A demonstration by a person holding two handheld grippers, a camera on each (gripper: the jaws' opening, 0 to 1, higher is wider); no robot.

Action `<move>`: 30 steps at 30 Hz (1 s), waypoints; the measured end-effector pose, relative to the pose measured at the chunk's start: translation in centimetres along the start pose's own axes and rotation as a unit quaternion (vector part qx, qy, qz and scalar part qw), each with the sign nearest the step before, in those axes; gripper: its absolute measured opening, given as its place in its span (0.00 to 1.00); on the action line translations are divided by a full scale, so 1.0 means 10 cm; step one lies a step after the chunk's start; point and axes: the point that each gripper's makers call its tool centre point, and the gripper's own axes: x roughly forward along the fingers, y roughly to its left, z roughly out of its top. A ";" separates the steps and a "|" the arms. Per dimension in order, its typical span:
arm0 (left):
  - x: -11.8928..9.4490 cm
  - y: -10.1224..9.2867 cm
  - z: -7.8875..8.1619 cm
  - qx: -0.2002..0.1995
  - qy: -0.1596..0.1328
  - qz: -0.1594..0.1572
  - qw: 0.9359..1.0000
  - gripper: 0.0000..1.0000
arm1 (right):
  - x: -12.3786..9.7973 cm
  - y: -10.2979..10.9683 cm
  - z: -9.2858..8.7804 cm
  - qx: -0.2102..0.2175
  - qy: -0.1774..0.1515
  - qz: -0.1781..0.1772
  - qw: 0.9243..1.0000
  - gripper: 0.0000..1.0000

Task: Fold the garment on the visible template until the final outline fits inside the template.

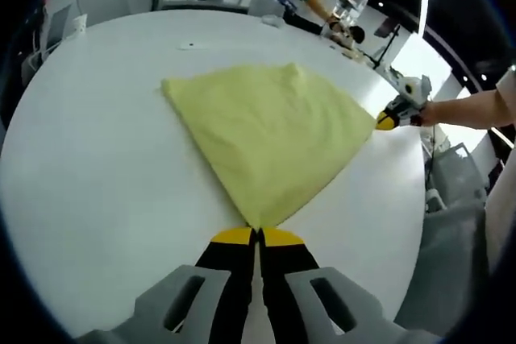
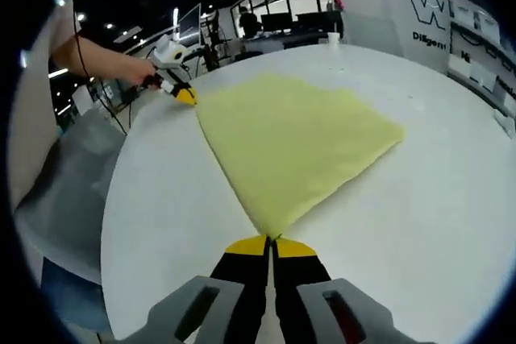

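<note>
A: Where does it stand?

B: The yellow garment (image 1: 270, 138) lies spread flat on the white tabletop (image 1: 97, 191), roughly a wedge shape. The left tool (image 1: 257, 235) has its jaws pressed together on one pointed corner of the cloth. The right tool (image 2: 271, 241) is likewise clamped on another corner, and it also shows at the far corner in the left gripper view.

A: And the template?

B: I can't make out any template outline on the tabletop; the surface looks plain white around the cloth.

A: What could go wrong, then?

B: Both pinches are right at the corner tips, so my guess is a tip could slip free when lifted, dropping the fold askew. If the two tools pull apart too hard, the fabric may stretch and skew; too slack, and it may bunch or wrinkle mid-fold. The right-hand corner also sits near the tabletop's edge, so a drag that way could pull cloth over the side.
</note>
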 end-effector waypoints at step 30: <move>-0.31 -0.45 -0.64 0.019 0.009 -0.022 1.000 0.01 | -0.20 0.76 -0.38 0.026 0.010 0.015 0.999 0.00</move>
